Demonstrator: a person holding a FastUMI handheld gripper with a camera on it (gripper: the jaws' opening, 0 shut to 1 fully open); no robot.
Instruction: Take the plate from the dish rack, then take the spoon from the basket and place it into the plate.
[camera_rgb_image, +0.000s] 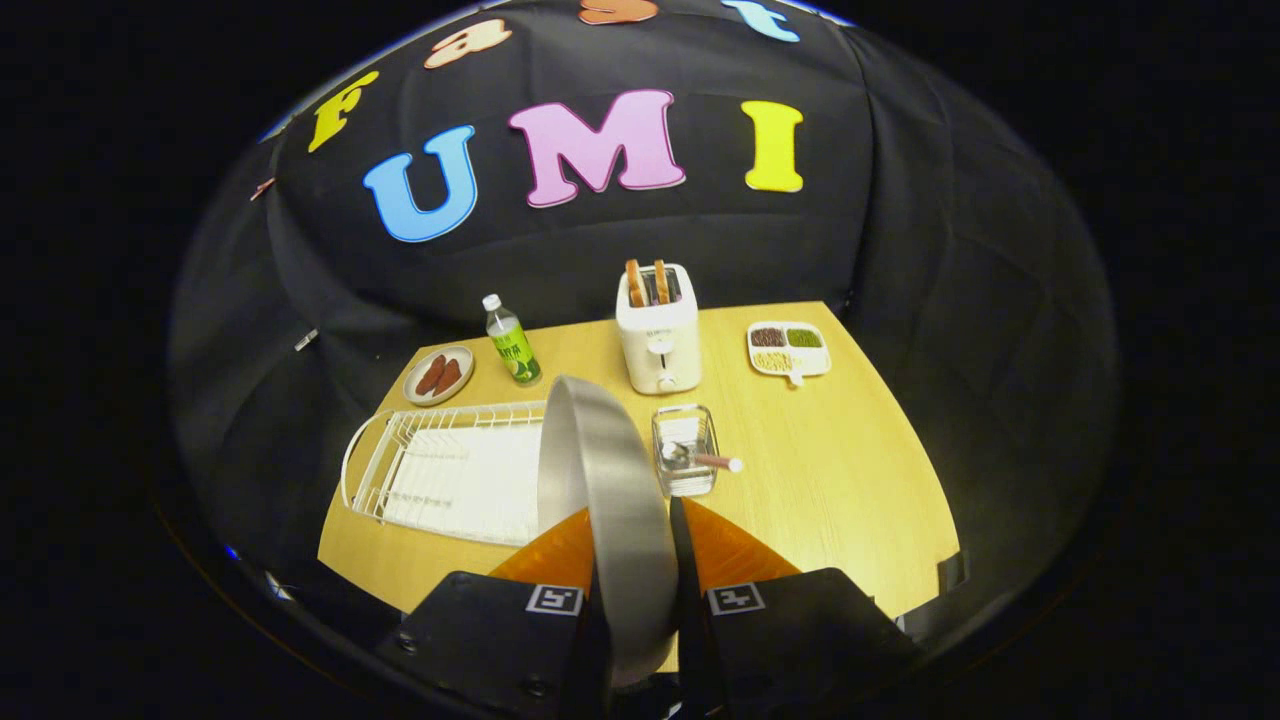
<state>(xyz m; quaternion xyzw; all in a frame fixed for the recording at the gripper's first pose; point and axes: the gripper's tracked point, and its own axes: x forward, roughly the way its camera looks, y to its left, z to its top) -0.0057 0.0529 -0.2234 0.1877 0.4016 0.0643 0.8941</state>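
A grey plate (600, 470) stands on edge between my fingers, lifted above the table, and my gripper (632, 520) is shut on its rim. The plate hides the right end of the white wire dish rack (440, 470), which lies beyond and to the left of the fingers with no dishes in it. Just ahead and slightly right of the fingers sits a small clear basket (686, 450). A spoon (705, 460) with a pinkish handle lies in it, the handle sticking out over the right rim.
On the wooden table (840, 470) beyond the basket stands a white toaster (658, 335) with two slices of toast. A green-labelled bottle (512, 342) and a small plate of sausages (438, 375) sit behind the rack. A divided white dish (788, 348) sits far right.
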